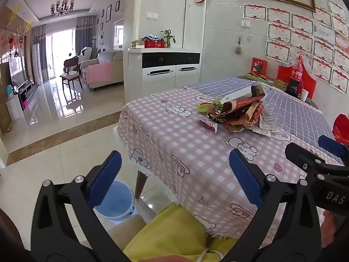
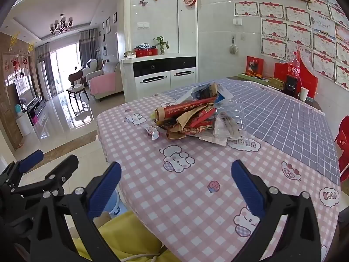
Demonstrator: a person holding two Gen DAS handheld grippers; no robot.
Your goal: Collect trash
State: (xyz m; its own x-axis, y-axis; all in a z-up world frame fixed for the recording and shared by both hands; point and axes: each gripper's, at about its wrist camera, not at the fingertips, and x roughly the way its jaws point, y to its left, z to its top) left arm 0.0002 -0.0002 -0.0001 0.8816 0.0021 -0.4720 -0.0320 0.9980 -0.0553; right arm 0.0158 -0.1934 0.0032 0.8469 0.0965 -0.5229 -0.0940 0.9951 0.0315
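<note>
A pile of trash (image 1: pixel 237 114) lies on the table's pink checked cloth (image 1: pixel 174 144): red and brown paper wrappers, a white box, clear plastic and a small red-white wrapper (image 1: pixel 209 126) at its left. It also shows in the right wrist view (image 2: pixel 196 119). My left gripper (image 1: pixel 174 176) is open and empty, held over the table's near left edge. My right gripper (image 2: pixel 175 185) is open and empty over the near part of the cloth (image 2: pixel 196 174). Both are well short of the pile. A blue-lined white bin (image 1: pixel 117 200) stands on the floor below the table's corner.
A cola bottle (image 2: pixel 294 69), red boxes and a paper cup (image 2: pixel 304 93) stand at the table's far end by the wall. A red chair (image 2: pixel 343 144) is at the right. A white cabinet (image 1: pixel 170 69) stands behind the table. Tiled floor stretches left.
</note>
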